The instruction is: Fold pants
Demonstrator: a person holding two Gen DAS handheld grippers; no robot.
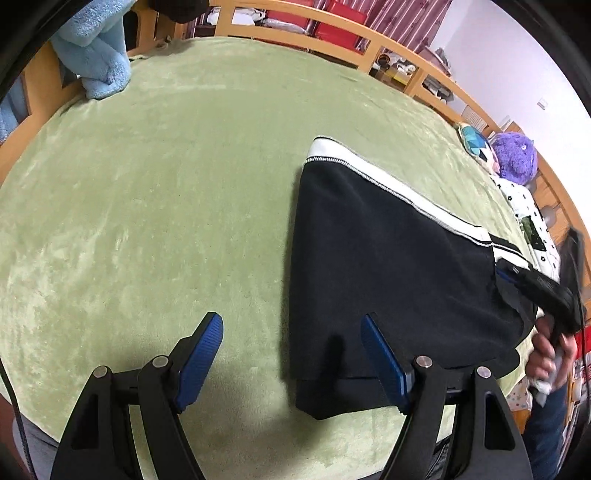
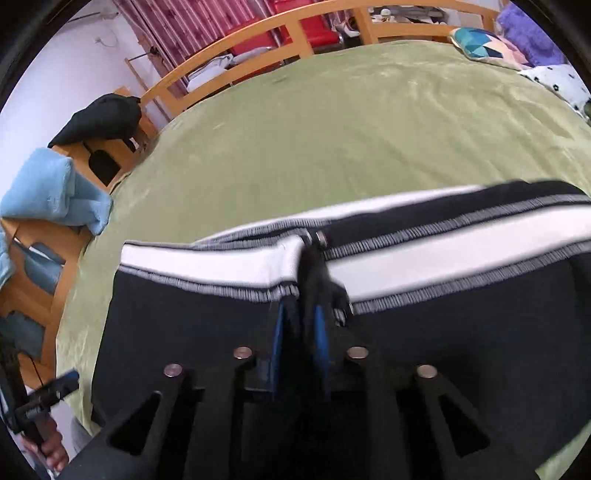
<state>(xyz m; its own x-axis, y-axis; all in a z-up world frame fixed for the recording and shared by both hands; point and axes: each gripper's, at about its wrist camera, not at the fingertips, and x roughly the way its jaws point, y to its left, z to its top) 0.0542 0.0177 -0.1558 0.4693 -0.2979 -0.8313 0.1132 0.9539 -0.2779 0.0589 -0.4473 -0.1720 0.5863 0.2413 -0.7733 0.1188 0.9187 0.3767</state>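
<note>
Black pants with a white side stripe lie folded on the green bed cover. My left gripper is open and empty, just above the cover; its right finger hangs over the pants' near edge. My right gripper is shut on a bunch of the pants' black fabric near the white stripe. In the left wrist view the right gripper shows at the pants' right end, held by a hand.
A light blue blanket hangs on the wooden bed rail at the far left. A purple plush toy and patterned pillows lie at the far right. A black garment sits on the rail corner.
</note>
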